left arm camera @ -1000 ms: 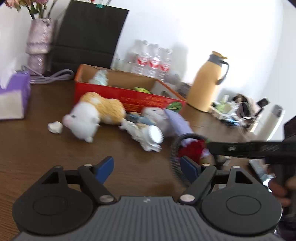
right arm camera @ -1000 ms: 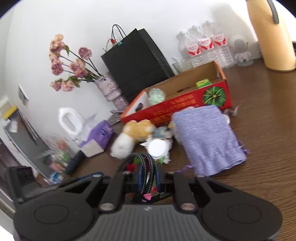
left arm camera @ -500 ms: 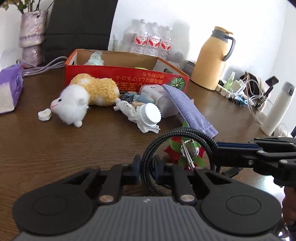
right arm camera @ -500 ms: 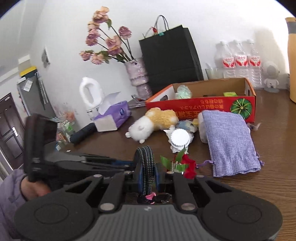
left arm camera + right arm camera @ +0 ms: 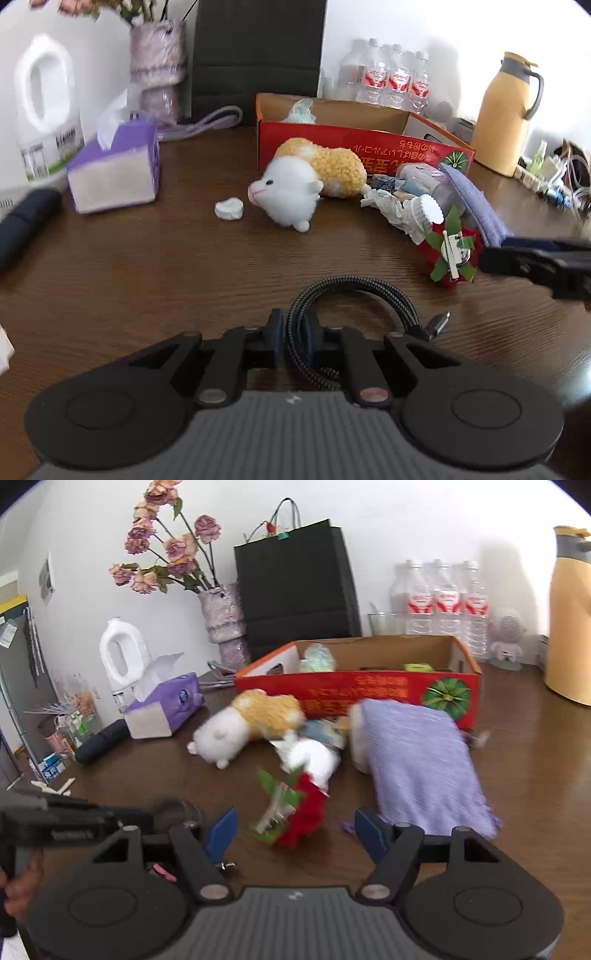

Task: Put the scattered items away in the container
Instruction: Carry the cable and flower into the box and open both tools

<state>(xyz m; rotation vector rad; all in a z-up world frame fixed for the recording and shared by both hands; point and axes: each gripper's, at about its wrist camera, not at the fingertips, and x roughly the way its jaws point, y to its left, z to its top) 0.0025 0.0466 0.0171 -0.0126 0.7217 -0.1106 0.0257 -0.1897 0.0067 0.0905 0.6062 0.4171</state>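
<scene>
The left tool [image 5: 294,341] is clamping a coiled black braided charging cable [image 5: 354,295] between its blue pads, the loop arching forward above the dark brown wooden desk [image 5: 147,280] and its metal plug [image 5: 437,321] sticking out just right of the tool.

The right tool [image 5: 295,829] is opening, its blue pads [image 5: 221,830] standing wide apart with nothing pressed between them. Just ahead of the gap, a red fabric flower with green leaves and a silver clip [image 5: 295,808] is lying on the desk; in the left wrist view the same flower [image 5: 448,254] is sitting ahead and to the right of the left tool, touching the tip of the right tool [image 5: 535,258] coming in from the right edge.

Farther ahead of both tools, a white and orange plush animal [image 5: 306,184] is lying on its side, with a small white rounded piece [image 5: 229,209] just left of it. To its right, a heap of crumpled white wrapping with a ridged white cap [image 5: 413,212] is touching a lavender knitted cloth pouch [image 5: 417,760].

Behind these, the open red cardboard box with a green emblem [image 5: 369,690] is standing well ahead of the tools, holding a pale green crumpled item [image 5: 317,657] and a small yellow-green item [image 5: 417,667]. A purple tissue box [image 5: 114,173] is sitting ahead and to the left.
</scene>
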